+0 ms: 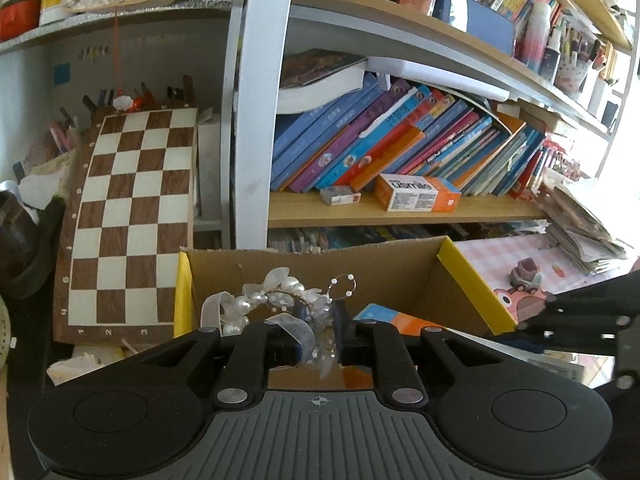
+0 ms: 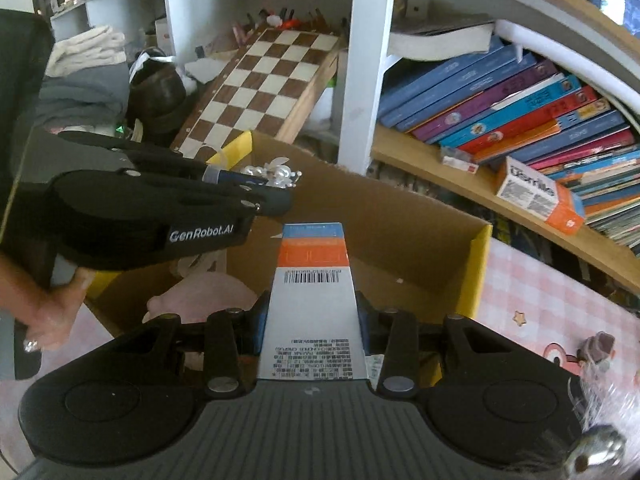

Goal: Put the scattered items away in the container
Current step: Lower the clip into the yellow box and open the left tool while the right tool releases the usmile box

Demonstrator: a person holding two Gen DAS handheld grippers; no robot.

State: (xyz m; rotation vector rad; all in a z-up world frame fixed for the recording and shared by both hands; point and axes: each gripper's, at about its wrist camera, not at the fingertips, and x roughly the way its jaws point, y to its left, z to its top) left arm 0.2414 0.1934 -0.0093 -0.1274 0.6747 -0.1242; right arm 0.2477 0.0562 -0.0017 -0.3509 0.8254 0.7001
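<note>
Left gripper [image 1: 320,332] is clamped on a pearl hair ornament [image 1: 272,300], jaws nearly together on its thin wire/ribbon, held over the cardboard box [image 1: 408,264] w/ yellow flaps. Right gripper [image 2: 312,320] is clamped on a narrow carton [image 2: 314,300] (white w/ barcode, orange and blue end), which points out over the same box from the near side. Both items are above the box opening, not yet inside; a pink soft thing [image 2: 208,292] already lies on the box floor.

Risks, as judged from here:
- Ornament is light and tangly. Its ribbon loop [image 1: 292,328] sits right at the jaw, so on release it may snag on a finger and stay hung up, or get flung out of the box.
- Grip on thin wire looks marginal; any jolt could drop it early. Prob lands in the box anyway, but near the yellow left flap [image 1: 182,300] it could slide outside.
- The two grippers are close together over one opening. In the right wrist view the left one hangs just beside the carton tip, so a careless swing could knock them together and dislodge either item.
- Carton is long and held near one end; let go tilted, it could prop against the box wall or land on the ornament and crush the beads.
- Small toy car [image 1: 526,274] remains on the pink checked worktop [image 1: 500,256], beside the box.
</note>
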